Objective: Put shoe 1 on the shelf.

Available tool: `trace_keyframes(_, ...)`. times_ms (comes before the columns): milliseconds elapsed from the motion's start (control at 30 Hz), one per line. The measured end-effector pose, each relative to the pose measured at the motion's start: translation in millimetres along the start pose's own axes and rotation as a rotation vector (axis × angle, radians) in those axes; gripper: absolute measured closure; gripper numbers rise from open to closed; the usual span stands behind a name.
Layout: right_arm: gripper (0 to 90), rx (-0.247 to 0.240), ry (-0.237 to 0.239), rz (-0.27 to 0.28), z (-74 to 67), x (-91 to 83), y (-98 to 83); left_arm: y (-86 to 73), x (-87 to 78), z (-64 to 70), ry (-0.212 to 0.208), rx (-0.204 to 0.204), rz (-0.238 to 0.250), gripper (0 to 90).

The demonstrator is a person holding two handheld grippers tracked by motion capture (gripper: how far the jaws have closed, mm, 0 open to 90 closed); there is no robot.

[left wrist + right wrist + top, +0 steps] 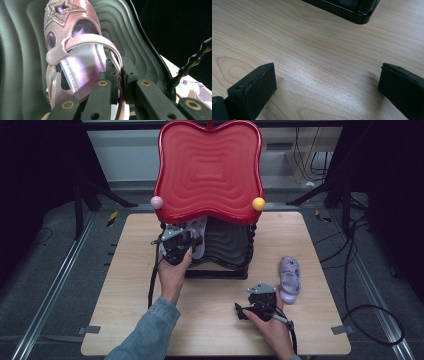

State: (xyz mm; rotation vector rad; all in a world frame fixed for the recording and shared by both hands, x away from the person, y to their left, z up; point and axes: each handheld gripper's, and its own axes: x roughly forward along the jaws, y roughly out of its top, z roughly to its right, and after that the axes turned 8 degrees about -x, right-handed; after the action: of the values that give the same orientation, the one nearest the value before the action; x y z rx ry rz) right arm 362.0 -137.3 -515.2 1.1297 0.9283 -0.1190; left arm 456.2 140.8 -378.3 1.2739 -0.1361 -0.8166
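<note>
Two pink sandals are out. One sandal (75, 60), with a glittery star on its toe, sits inside the black ribbed case (20, 50), and my left gripper (119, 75) has its jaws pinched together on the heel strap. The red lid (209, 170) stands open above the case, a pink ball (157, 202) and a yellow ball (258, 203) at its lower corners. A second sandal (289, 279) lies on the wooden table (215, 330), just beside my right gripper (325, 85), whose jaws stand wide apart over bare wood.

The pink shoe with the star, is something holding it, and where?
Yes. The left gripper holds the pink shoe, its jaws shut on the shoe's back rim.
</note>
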Motion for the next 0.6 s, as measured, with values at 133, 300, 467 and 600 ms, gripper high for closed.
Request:
trace_keyframes(133,1.8,-0.001,0.000,0.000,0.1,0.0,0.0,-1.1,1.8,3.1,0.013,-0.002,0.008,85.7)
trace_keyframes(300,1.8,-0.002,-0.001,-0.001,0.2,-0.2,0.0,-2.8,6.4,7.7,0.032,0.007,0.016,85.5)
trace_keyframes(467,1.8,-0.002,-0.001,-0.002,0.1,-0.3,-0.1,-4.6,11.7,11.0,0.041,0.003,0.017,85.2)
trace_keyframes(600,1.8,-0.005,0.000,-0.001,0.3,-0.5,-0.3,-6.1,15.4,12.7,0.046,0.001,0.019,84.9)
